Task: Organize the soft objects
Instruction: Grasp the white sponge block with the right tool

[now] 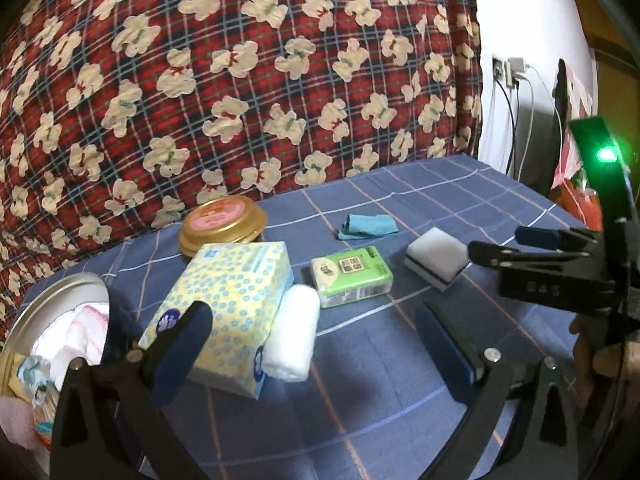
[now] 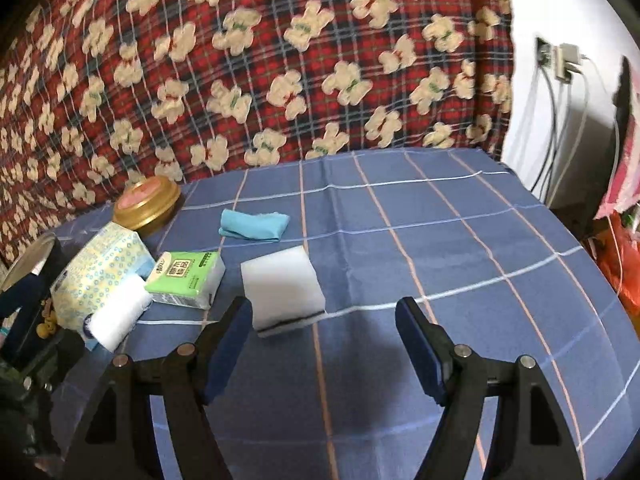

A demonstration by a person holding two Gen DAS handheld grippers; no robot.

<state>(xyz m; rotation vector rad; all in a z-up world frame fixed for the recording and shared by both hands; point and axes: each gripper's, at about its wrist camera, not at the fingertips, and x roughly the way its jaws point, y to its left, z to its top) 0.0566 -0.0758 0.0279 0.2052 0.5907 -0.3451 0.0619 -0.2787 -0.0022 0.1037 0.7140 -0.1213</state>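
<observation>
The left gripper (image 1: 316,344) is held spread and empty; the rolled towel (image 1: 294,332) is seen between its fingers at 11 o'clock, touching the tissue box (image 1: 228,308). The right gripper (image 2: 324,344) is likewise spread, the sponge (image 2: 282,288) just beyond at 11 o'clock. Bare blue cloth (image 2: 460,264) is left toward 2 o'clock, up to the table edge.

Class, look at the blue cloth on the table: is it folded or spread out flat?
Folded. The blue cloth lies as a small bundle with doubled layers at its edges.
</observation>
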